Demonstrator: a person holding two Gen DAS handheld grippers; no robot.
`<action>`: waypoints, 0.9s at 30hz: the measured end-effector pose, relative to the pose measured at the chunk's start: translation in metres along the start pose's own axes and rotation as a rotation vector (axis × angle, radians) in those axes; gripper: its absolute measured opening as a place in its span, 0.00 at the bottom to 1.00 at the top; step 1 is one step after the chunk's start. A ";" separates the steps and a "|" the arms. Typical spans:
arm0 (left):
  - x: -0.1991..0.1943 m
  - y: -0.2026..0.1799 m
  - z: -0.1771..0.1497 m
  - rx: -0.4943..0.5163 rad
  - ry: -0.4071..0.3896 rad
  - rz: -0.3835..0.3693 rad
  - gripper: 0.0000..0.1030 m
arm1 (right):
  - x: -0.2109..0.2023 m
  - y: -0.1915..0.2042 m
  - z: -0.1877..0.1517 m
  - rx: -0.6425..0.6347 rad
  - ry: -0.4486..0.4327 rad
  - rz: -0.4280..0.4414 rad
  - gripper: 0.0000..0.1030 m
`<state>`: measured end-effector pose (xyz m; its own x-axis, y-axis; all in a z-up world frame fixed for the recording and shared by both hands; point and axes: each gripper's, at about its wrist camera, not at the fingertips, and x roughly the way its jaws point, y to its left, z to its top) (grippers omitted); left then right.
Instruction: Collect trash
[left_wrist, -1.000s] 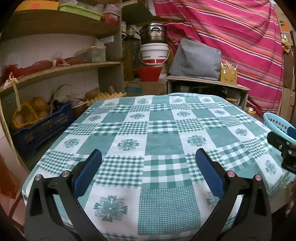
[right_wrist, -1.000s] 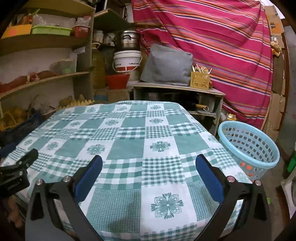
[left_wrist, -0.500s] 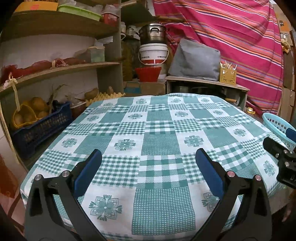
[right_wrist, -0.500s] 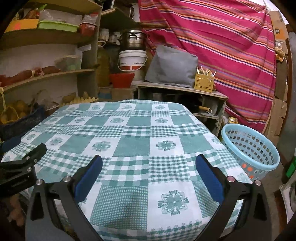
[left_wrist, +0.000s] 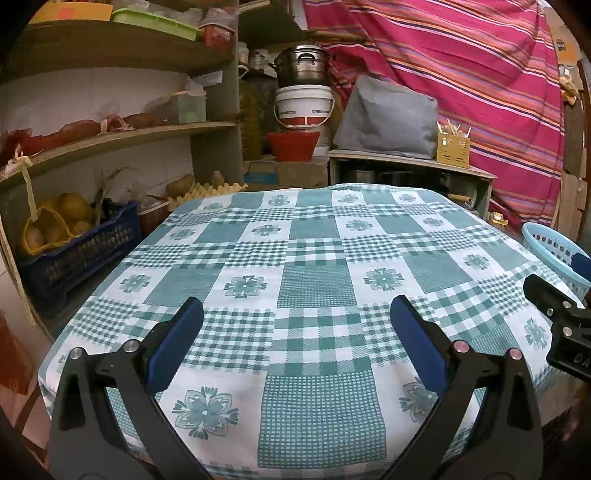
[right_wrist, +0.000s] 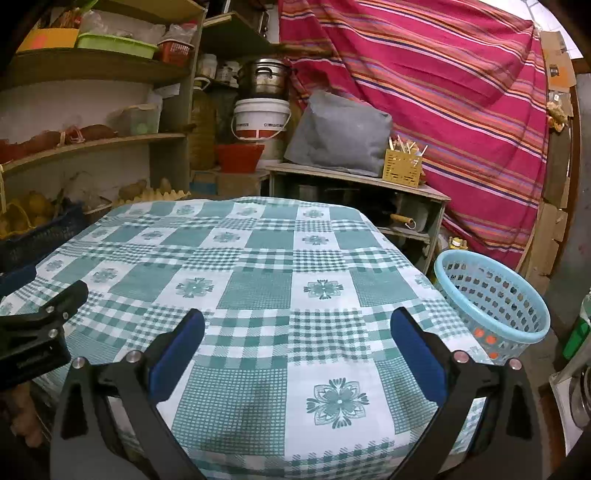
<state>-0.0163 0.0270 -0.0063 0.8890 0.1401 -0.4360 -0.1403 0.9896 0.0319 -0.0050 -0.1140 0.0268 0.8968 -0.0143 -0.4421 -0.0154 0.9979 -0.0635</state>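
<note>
Both hand-held grippers, L (left_wrist: 295, 347) and R (right_wrist: 297, 349), wide open, empty. No trash visible on bench (right_wrist: 258, 284); basket (right_wrist: 491, 306) nearer R.

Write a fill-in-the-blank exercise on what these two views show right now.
1. Both the left tongs and the right tongs are ____ and hold nothing.
2. The checked tablecloth is white and ____.
3. The light blue basket stands beside the table on the person's ____ side.

Missing words: open; green; right
</note>
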 end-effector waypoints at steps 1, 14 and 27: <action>0.000 -0.001 0.000 0.001 0.000 -0.001 0.95 | 0.000 0.000 0.000 -0.001 -0.001 -0.002 0.95; 0.000 -0.013 0.000 0.027 -0.013 -0.021 0.95 | 0.001 -0.012 -0.001 0.012 0.008 -0.027 0.95; -0.002 -0.015 0.000 0.026 -0.022 -0.018 0.95 | 0.001 -0.012 -0.001 0.018 0.009 -0.024 0.95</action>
<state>-0.0159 0.0122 -0.0055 0.9005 0.1224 -0.4172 -0.1130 0.9925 0.0472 -0.0043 -0.1263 0.0261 0.8929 -0.0386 -0.4487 0.0141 0.9982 -0.0578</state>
